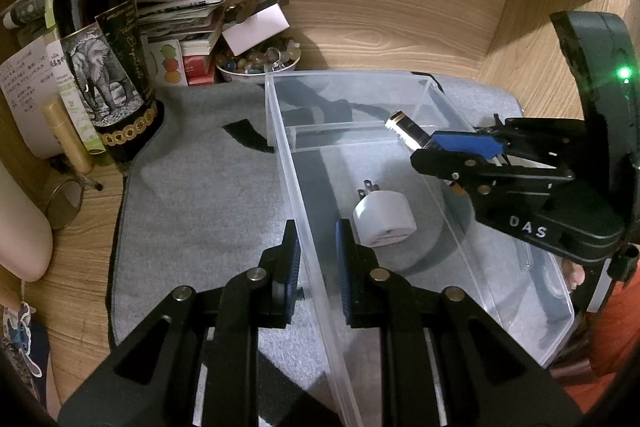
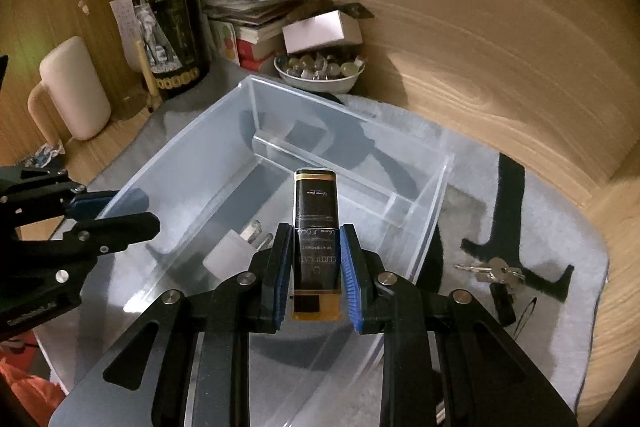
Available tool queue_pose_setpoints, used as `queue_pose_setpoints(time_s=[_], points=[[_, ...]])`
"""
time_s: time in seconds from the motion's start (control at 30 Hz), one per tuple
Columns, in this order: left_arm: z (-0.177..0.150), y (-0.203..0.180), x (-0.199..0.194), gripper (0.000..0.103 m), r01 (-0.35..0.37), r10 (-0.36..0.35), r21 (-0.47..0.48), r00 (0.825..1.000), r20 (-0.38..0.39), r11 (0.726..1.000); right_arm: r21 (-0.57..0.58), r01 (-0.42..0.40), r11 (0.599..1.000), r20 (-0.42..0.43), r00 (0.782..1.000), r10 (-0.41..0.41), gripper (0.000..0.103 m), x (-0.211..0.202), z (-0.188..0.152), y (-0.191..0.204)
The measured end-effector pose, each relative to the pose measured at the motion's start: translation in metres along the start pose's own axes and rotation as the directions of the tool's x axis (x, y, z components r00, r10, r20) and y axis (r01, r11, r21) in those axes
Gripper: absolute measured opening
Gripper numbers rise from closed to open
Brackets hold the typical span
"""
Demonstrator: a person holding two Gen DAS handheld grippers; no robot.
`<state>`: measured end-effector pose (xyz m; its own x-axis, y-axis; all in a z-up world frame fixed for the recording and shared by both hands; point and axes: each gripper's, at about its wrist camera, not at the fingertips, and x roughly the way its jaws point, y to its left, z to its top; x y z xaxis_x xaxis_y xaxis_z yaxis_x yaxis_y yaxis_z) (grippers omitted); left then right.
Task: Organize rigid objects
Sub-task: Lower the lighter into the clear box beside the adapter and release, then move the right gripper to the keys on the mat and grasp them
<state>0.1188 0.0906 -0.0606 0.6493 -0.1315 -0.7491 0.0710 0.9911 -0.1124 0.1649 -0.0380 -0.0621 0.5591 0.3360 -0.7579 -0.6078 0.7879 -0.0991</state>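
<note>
Pinching the clear plastic organiser bin's thin side wall, the left hand-held gripper steadies it on the grey felt mat, seemingly so the smooth bin cannot slide. The right hand-held gripper is clamped on a glossy black-and-gold rectangular box, held over the bin's large compartment, where a white plug adapter lies. A bunch of metal keys waits on the mat outside.

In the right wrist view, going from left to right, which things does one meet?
Left tool → white plug adapter → black and gold box in the right tool → keys on the grey mat.
</note>
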Motion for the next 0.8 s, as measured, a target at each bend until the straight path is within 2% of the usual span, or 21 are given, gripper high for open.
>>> queue_pose_setpoints(time_s=[0.1, 0.27, 0.43, 0.5, 0.63, 0.8], points=[[0.000, 0.000, 0.000, 0.016, 0.000, 0.000, 0.000, 1.000, 0.000, 1.000, -0.006, -0.004, 1.000, -0.003, 1.000, 0.004, 0.022, 0.000, 0.001, 0.001], [0.000, -0.001, 0.000, 0.016, 0.001, -0.001, 0.000, 1.000, 0.001, 1.000, -0.007, 0.003, 1.000, 0.016, 1.000, -0.003, 0.033, -0.005, -0.001, 0.001], [0.000, -0.001, 0.001, 0.016, 0.002, -0.002, -0.001, 1.000, 0.001, 1.000, -0.004, 0.015, 1.000, 0.049, 0.999, -0.015, 0.037, -0.017, 0.000, 0.000], [0.000, -0.002, 0.001, 0.016, 0.002, -0.002, -0.002, 1.000, 0.001, 1.000, 0.001, 0.026, 1.000, 0.072, 0.997, -0.026, 0.043, -0.024, 0.001, -0.002], [0.000, -0.002, 0.001, 0.016, 0.002, -0.002, -0.001, 1.000, 0.001, 1.000, 0.030, 0.066, 0.997, 0.136, 0.988, -0.070, 0.063, -0.043, 0.002, -0.013], [0.000, -0.001, 0.001, 0.016, 0.003, -0.003, -0.003, 1.000, 0.002, 1.000, 0.095, 0.100, 0.990, 0.171, 0.978, -0.115, 0.066, -0.059, 0.003, -0.038]])
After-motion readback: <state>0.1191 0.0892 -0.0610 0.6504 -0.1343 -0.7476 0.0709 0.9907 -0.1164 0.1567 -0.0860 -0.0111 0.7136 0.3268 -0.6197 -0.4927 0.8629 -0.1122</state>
